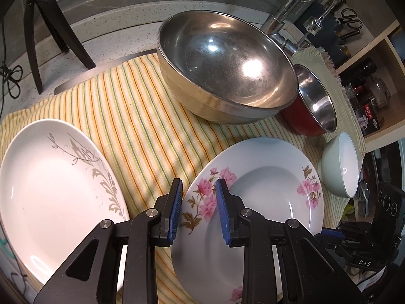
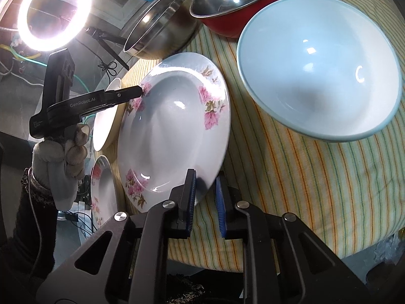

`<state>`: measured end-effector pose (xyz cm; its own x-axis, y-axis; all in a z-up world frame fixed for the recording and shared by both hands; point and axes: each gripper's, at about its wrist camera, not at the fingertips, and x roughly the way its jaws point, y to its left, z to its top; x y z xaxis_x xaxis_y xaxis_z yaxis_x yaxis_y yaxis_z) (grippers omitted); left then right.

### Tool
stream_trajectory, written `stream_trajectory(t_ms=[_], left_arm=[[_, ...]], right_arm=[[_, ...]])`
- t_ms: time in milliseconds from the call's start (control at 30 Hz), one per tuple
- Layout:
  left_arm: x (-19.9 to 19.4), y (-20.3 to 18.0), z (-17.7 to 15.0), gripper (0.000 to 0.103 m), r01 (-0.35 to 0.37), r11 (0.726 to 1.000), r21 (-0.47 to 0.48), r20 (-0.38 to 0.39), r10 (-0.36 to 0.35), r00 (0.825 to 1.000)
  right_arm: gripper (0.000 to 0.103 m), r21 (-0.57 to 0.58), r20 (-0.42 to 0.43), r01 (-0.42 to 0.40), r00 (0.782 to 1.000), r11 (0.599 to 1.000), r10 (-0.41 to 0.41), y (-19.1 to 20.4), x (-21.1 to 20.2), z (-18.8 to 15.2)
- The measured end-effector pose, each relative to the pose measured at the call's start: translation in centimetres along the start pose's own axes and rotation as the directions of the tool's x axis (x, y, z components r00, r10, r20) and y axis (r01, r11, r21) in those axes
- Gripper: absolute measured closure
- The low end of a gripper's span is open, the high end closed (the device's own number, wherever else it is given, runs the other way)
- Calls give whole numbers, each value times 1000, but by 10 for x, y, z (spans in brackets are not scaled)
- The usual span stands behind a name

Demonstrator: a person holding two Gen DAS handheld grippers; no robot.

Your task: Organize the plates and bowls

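A white plate with pink flowers (image 1: 265,202) lies tilted over the striped cloth (image 1: 141,116). My left gripper (image 1: 199,185) is shut on its left rim, one blue pad under the rim and one on top. In the right wrist view the same floral plate (image 2: 174,126) fills the middle. My right gripper (image 2: 205,177) is shut on its near rim, while the left gripper (image 2: 138,91) pinches the far rim, held by a gloved hand (image 2: 68,149).
A white plate with a grey leaf pattern (image 1: 55,185) lies at the left. Behind stand a large steel bowl (image 1: 227,68), a red bowl (image 1: 301,119) and a pale blue-green bowl (image 2: 319,71). A second floral plate (image 2: 103,190) sits lower left. A ring light (image 2: 22,12) glares.
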<state>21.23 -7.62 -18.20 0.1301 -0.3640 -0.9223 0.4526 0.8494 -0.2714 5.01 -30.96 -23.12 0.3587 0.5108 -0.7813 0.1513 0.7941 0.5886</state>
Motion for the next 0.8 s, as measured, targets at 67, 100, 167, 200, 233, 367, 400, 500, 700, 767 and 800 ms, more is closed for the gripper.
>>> stream_trajectory(t_ms=[67,100,167,200,233,367,400,500,700,767,800], left_arm=[[0,-1,-2,78,0,1000,-5,2,0,1000],[0,-2,-3,78,-1,1000,-5,2,1,1000],[-1,-3,-7,78,-4,1000,-7,5,4,1000],[-1,-4,-9,78,-6,1000,-8,6,6,1000],[-1,-5,-11,78,-8,1000,-7,7,8,1000],[-3,-8,-18,78,1,1000,-20,7,-1,1000],[-3,-8,-20,78,3,1000,-24,7,-2,1000],[-4,-14,-23,78,-2,1000,-21,7,2,1000],[-4,-22,-30,78,-3,1000,-19,7,3,1000],[-5,-25,-33,78,-8,1000,-14,8,8,1000],[-4,-27,-34,78,-11,1000,-12,8,11,1000]], right_arm=[[87,-2,-5,2,1000,1000,-2,0,0,1],[87,-4,-7,3,1000,1000,-4,0,0,1],[87,-8,-12,7,1000,1000,-7,1,0,1],[87,-10,-14,8,1000,1000,-8,1,0,1],[87,-12,-16,9,1000,1000,-9,0,0,1],[87,-22,-26,7,1000,1000,-8,-2,-1,-2],[87,-27,-29,8,1000,1000,-9,-2,-2,-3],[87,-34,-37,11,999,999,-12,-3,-3,-5],[87,-44,-51,12,999,999,-14,-5,-5,-11],[87,-45,-55,10,998,999,-13,-6,-5,-14],[87,-45,-58,9,998,999,-12,-6,-6,-16]])
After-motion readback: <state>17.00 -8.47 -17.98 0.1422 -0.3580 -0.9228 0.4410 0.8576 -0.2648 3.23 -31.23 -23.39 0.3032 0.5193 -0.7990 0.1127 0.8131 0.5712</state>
